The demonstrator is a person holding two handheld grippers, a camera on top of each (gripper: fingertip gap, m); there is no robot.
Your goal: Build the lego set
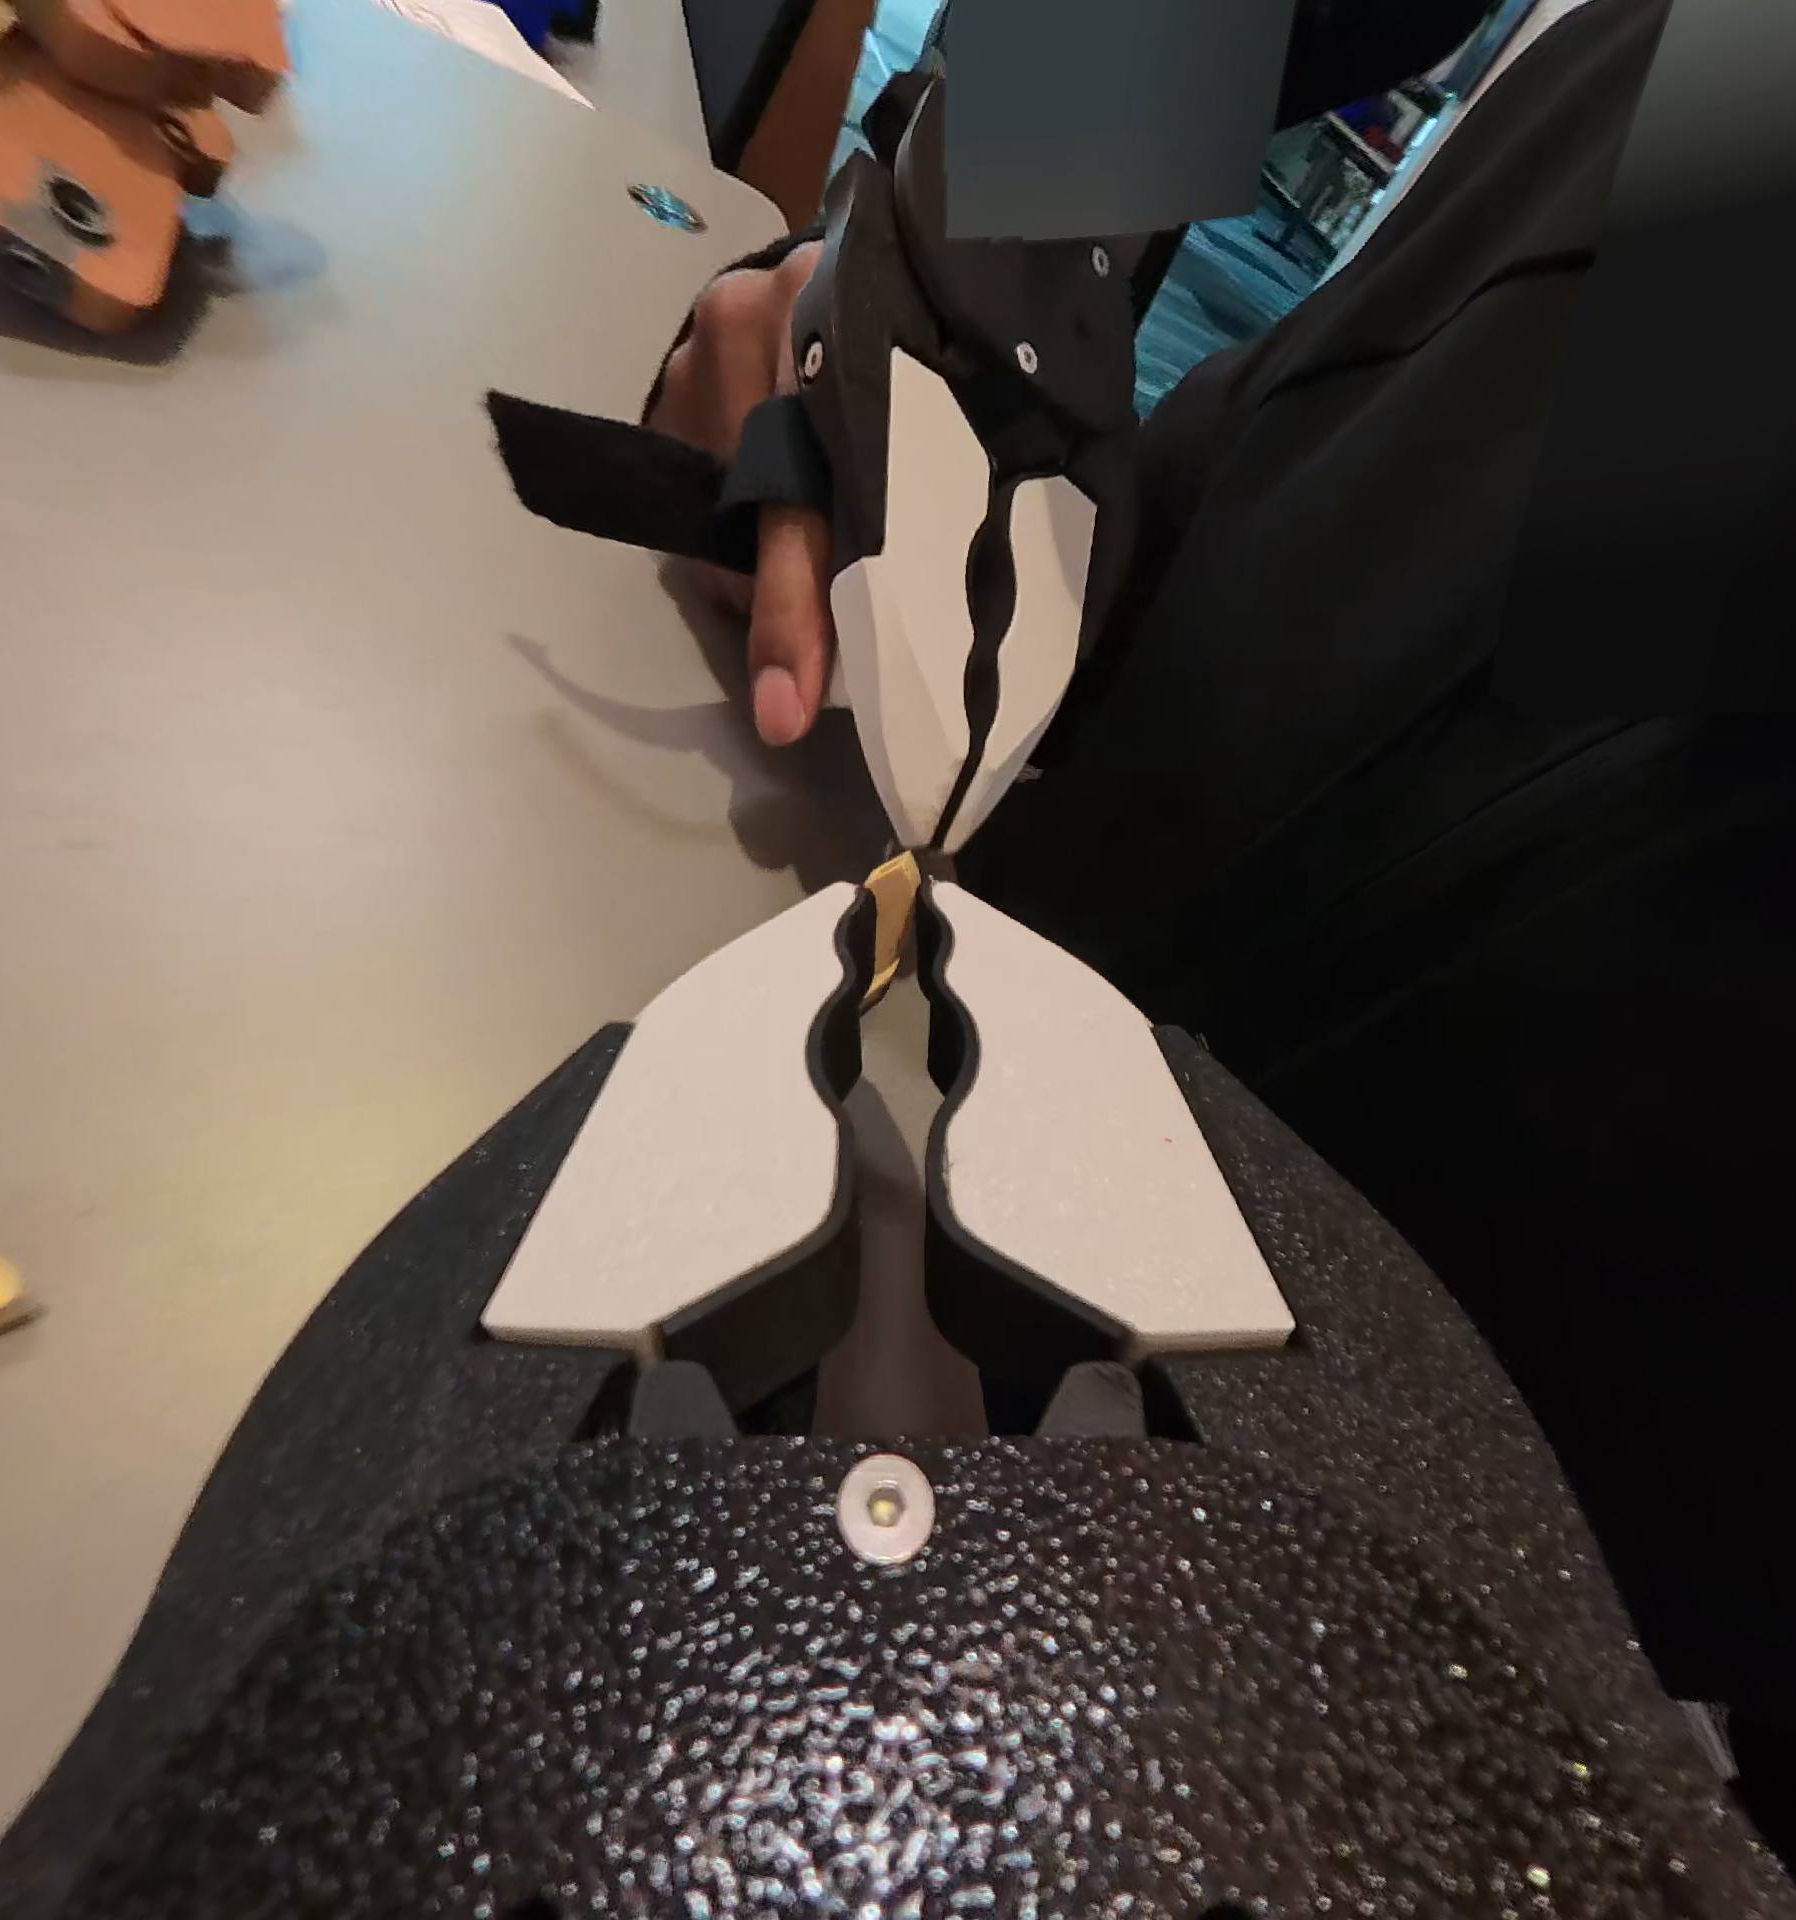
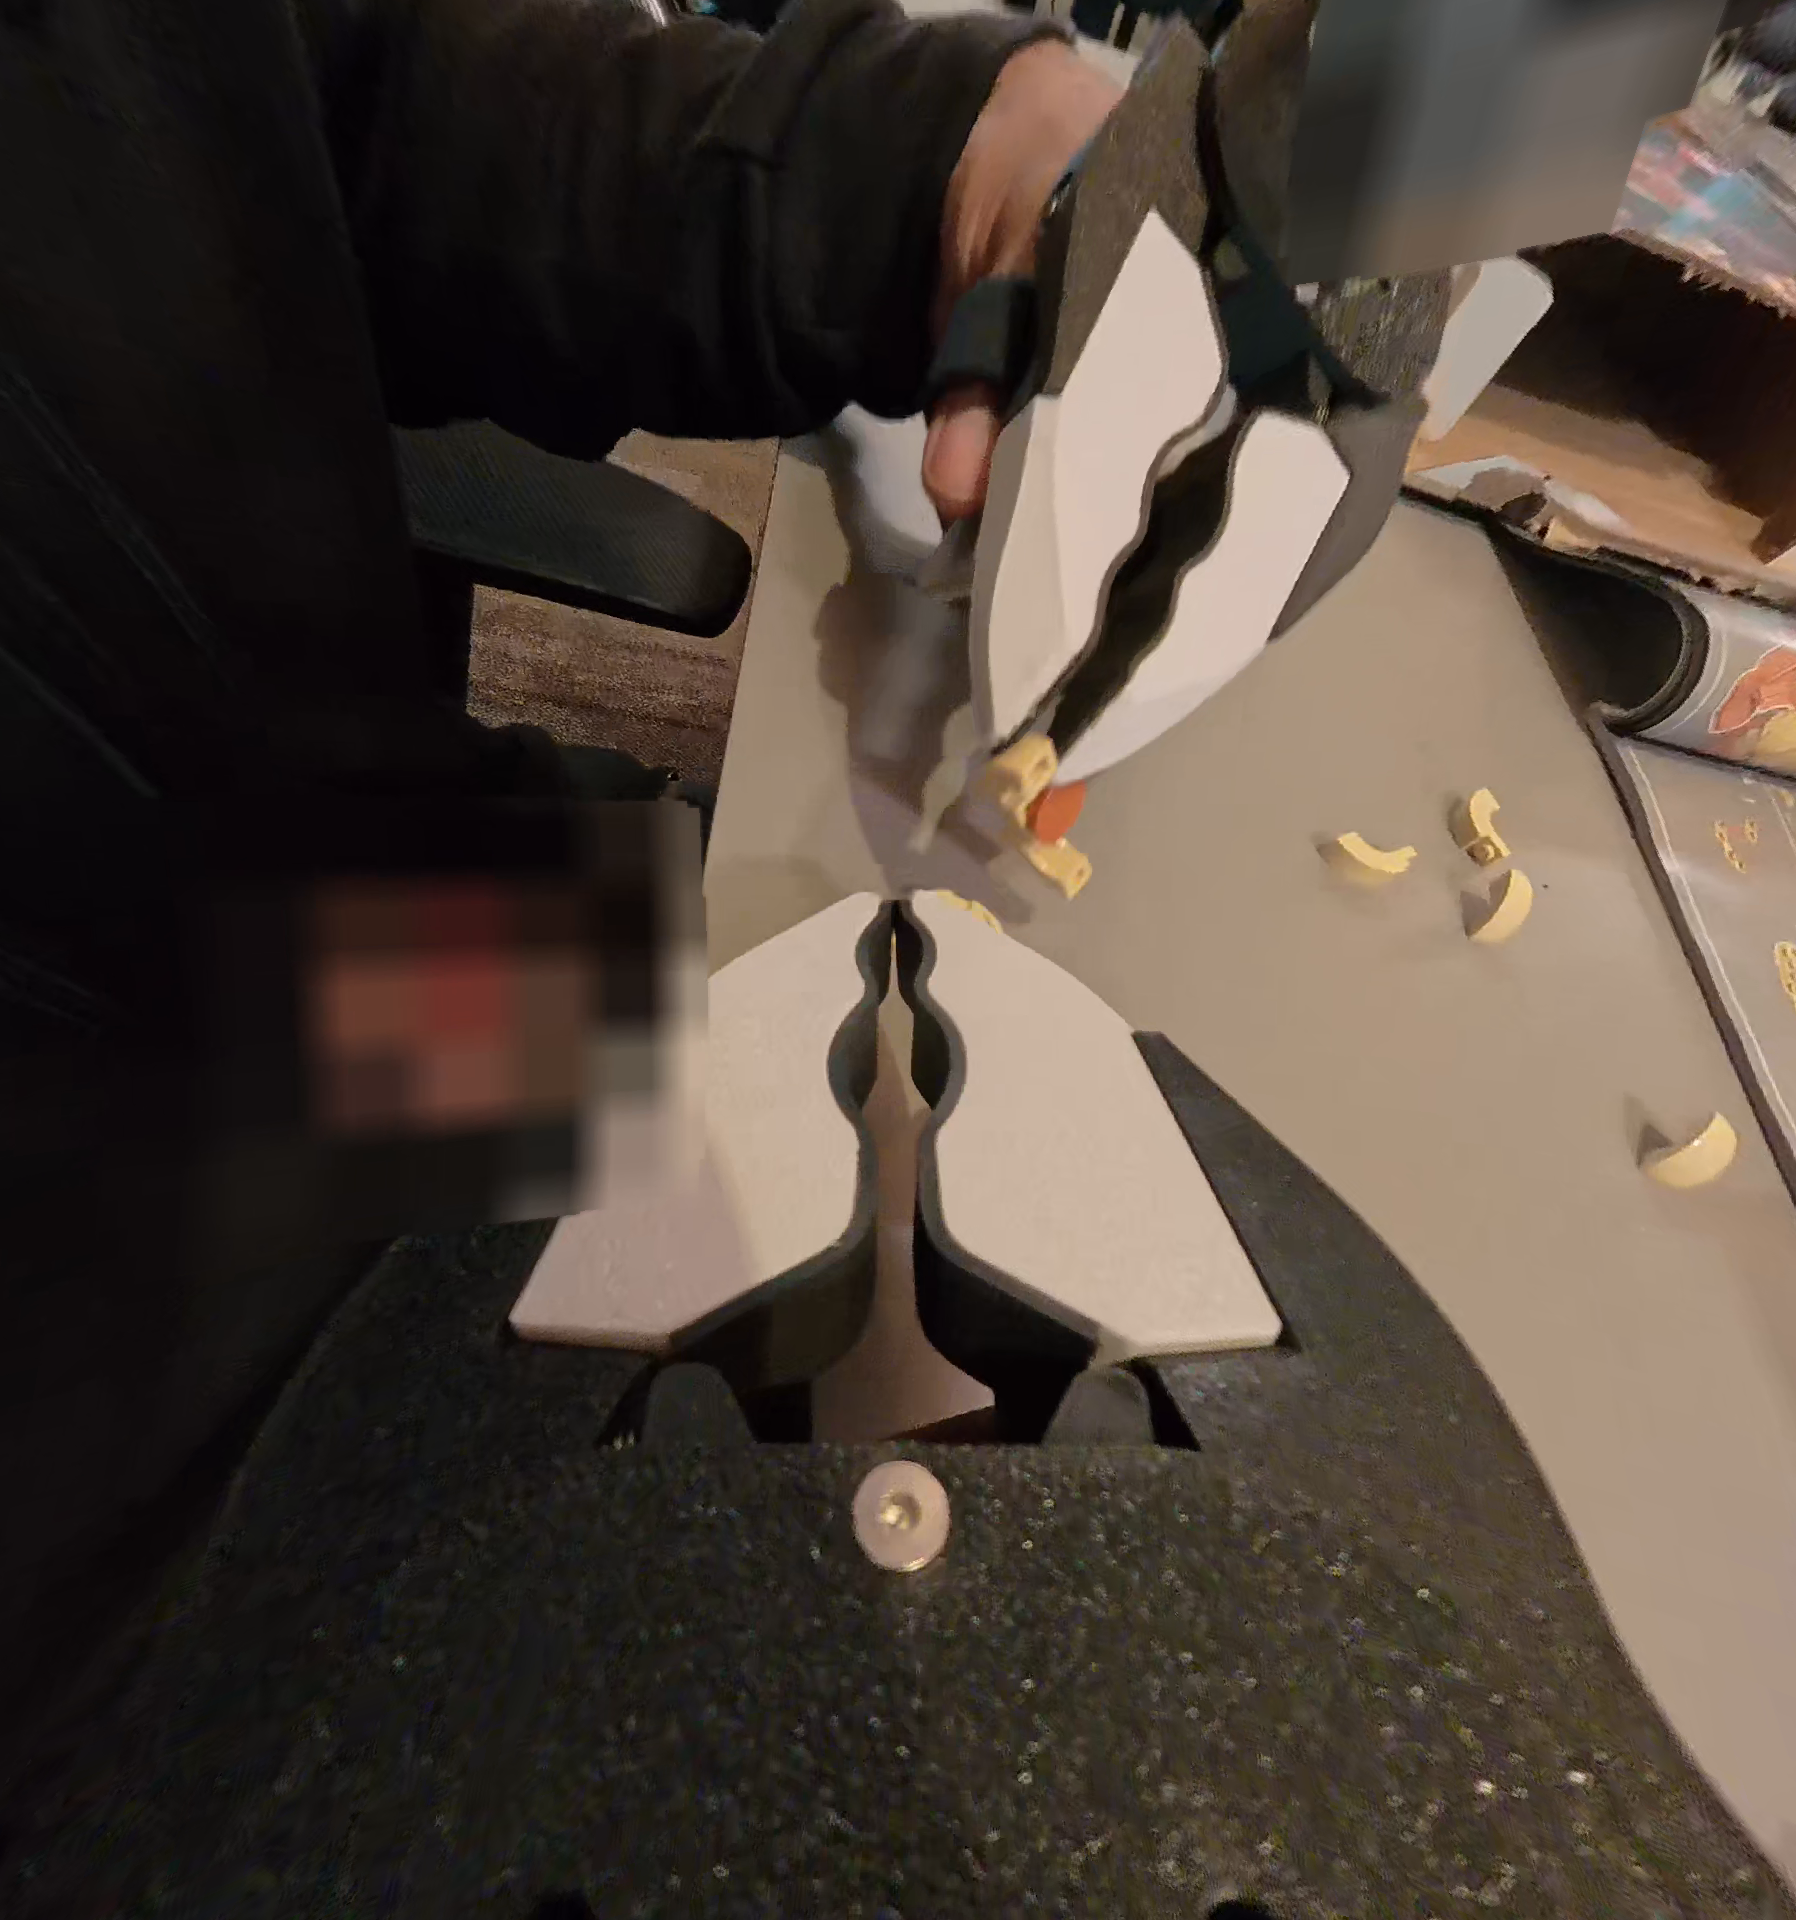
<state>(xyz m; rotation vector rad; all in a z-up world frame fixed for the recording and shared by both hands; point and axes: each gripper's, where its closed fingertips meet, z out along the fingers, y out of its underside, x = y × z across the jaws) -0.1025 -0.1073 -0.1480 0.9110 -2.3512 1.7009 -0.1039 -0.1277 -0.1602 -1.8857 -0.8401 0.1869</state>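
— Gripping a tan piece (image 1: 892,914) in my left gripper (image 1: 896,885); pads pinch its sides, long axis running forward along the fingers.

— And the right?

— My right gripper (image 2: 896,912) is closed, apparently on nothing. Tip to tip with the left, the piece's free end just beyond its tips.

— Spares?

— Curved tan pieces (image 2: 1367,858) lie on the table (image 2: 1289,1039), off to its right.

Tan brick piece (image 2: 1029,821) with orange round stud (image 2: 1060,810); cream curved pieces (image 2: 1367,857) at 3 o'clock on grey table (image 2: 1289,1039); white fingers (image 1: 738,1122), black speckled housing.
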